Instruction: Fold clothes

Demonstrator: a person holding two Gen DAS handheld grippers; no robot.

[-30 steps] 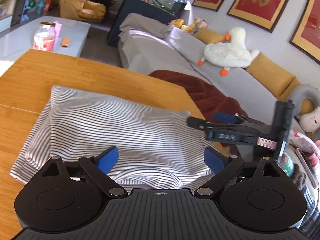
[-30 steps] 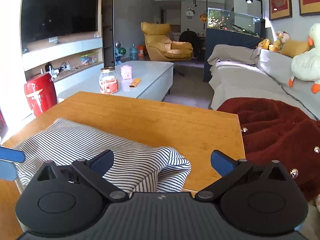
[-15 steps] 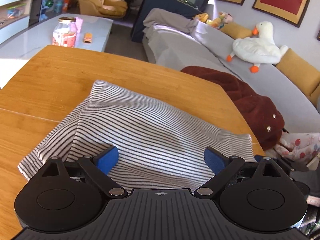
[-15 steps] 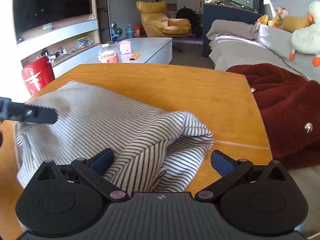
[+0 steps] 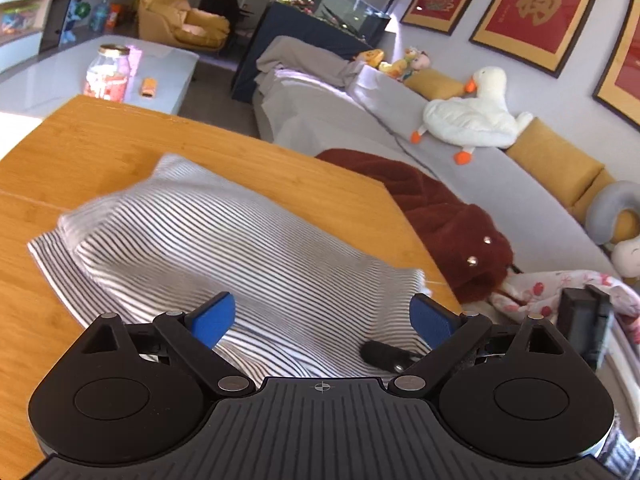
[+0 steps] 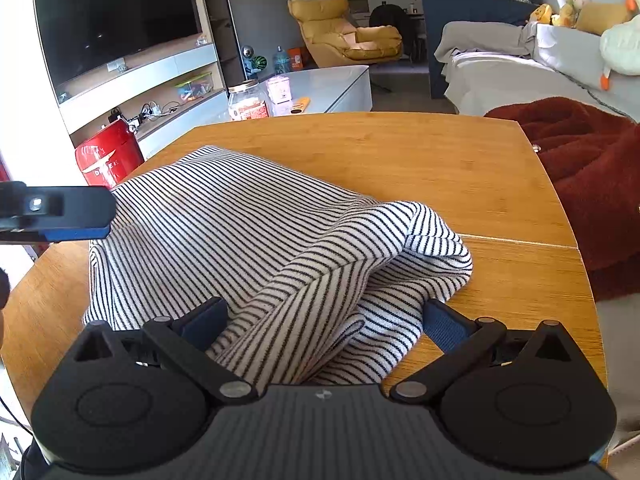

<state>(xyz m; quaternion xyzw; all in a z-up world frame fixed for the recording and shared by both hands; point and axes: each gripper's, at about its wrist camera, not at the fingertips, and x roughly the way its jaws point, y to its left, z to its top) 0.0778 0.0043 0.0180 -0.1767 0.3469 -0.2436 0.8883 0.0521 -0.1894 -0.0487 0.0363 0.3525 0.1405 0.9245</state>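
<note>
**Loose fold at the desk's right edge could slip or bunch**

The right gripper (image 6: 322, 322) has its blue fingers (image 6: 206, 318) spread wide, with a ridge of the striped garment (image 6: 240, 232) rising up between them. The cloth sits inside the gap, but the fingers are not pressed onto it. The left gripper (image 5: 322, 318) is spread the same way, its blue fingers (image 5: 212, 318) hovering over the near edge of the striped garment (image 5: 208, 240) and pinching nothing. A small dark object lies on the cloth just by its right finger; what it is cannot be told.

The garment lies on the wooden desk (image 6: 400, 152), partly folded, one layer doubled over another. Its right end is a rounded, puffy lobe, close to the desk's right edge.

The risks, as I judge them: if the right fingers close on this thick ridge, they may catch several layers at once and drag the whole bundle instead of one flap. The puffed fold holds air and could spring open. A pull toward the right might slide the cloth off the desk, onto the dark red fleece (image 6: 592, 168) beside it. The two grippers are near each other and could collide.
</note>
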